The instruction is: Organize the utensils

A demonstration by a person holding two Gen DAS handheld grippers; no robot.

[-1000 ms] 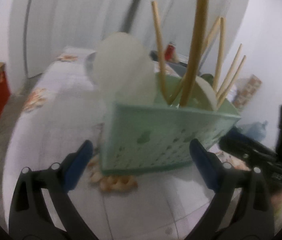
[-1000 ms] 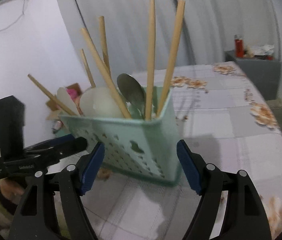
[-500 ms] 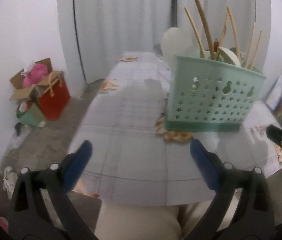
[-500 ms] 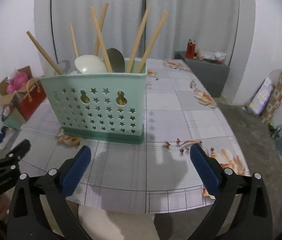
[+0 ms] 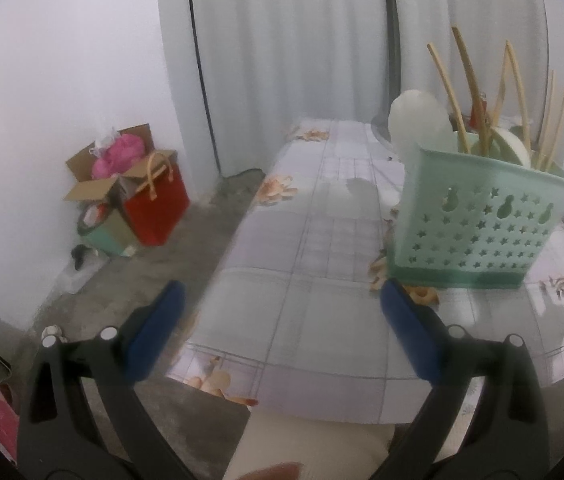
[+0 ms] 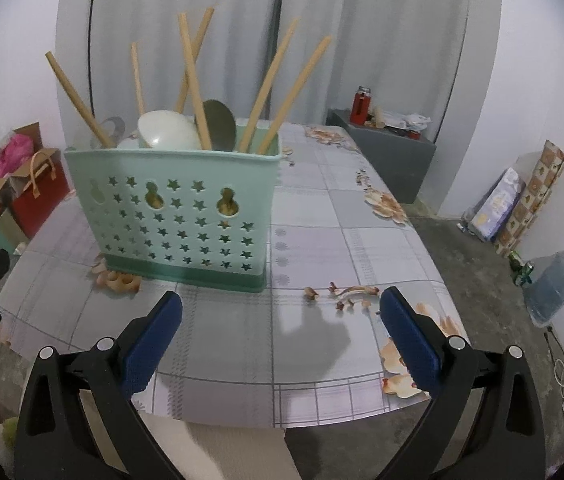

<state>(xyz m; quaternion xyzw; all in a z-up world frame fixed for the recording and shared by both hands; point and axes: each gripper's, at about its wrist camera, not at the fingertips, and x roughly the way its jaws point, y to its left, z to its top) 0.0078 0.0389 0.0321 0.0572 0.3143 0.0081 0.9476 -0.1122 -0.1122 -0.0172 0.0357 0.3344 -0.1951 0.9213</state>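
Red gift bag (image 5: 156, 203) beside cardboard box (image 5: 100, 176)

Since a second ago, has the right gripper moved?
Yes. The right gripper has backed away from the green basket, which had sat between its fingers and now stands well beyond them.

A mint-green basket (image 6: 180, 216) punched with star cut-outs holds tan wooden chopsticks (image 6: 192, 80) and a cream spoon (image 6: 166, 130). The worktop (image 6: 313, 240) wears a pale lilac-grey check cloth with orange flowers. Both pairs of fingers (image 6: 152, 340) are black with blue pads.
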